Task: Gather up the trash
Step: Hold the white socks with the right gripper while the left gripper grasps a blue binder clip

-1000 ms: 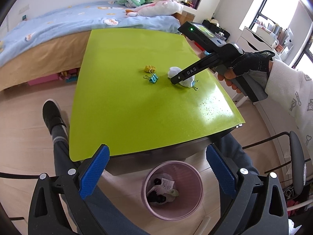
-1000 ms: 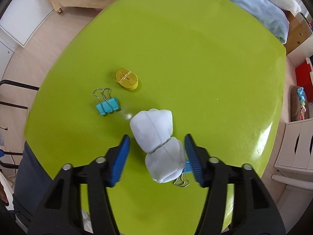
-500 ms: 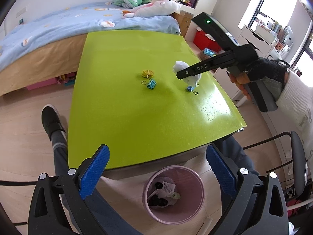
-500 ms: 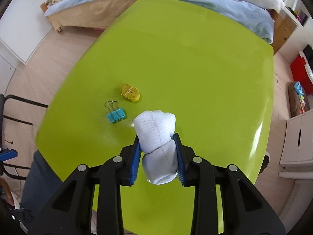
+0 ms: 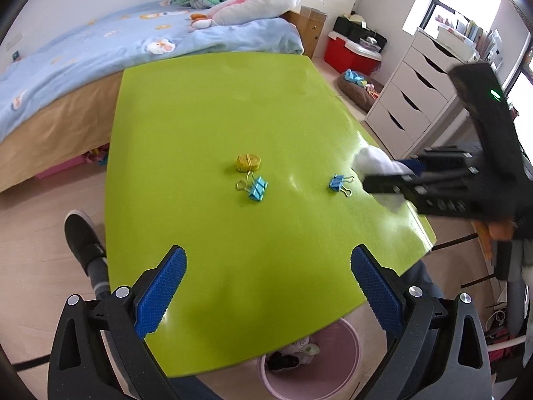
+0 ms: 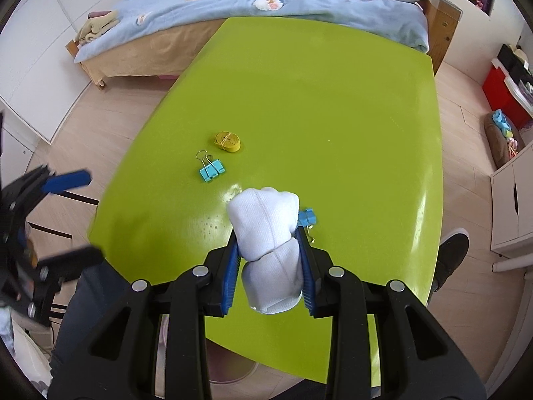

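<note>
Two views tell the change, and the left wrist view comes first: the left gripper (image 5: pixel 266 286) hangs over the near edge of the green worktop (image 5: pixel 200 100) with its jaws wide and nothing between them, while the pink bin (image 5: pixel 333 366) shows just below that edge with scraps already in it. A second ago the right gripper (image 5: pixel 393 180) stood low over the white wad (image 5: pixel 373 163) on the surface; now it is raised at the worktop's right side with the wad carried off the surface. Left behind are a yellow tape roll (image 5: pixel 248 162), a blue binder clip (image 5: pixel 257 189) just beside it, and a second blue clip (image 5: pixel 337 182) near where the wad lay. In the right wrist view the jaws, open around the wad a second ago, are now closed on its middle, and the wad sits clamped between the blue pads (image 6: pixel 232 266), clear of the worktop. The pickup looks done; what remains for this piece is likely the carry to the bin and the release.
</note>
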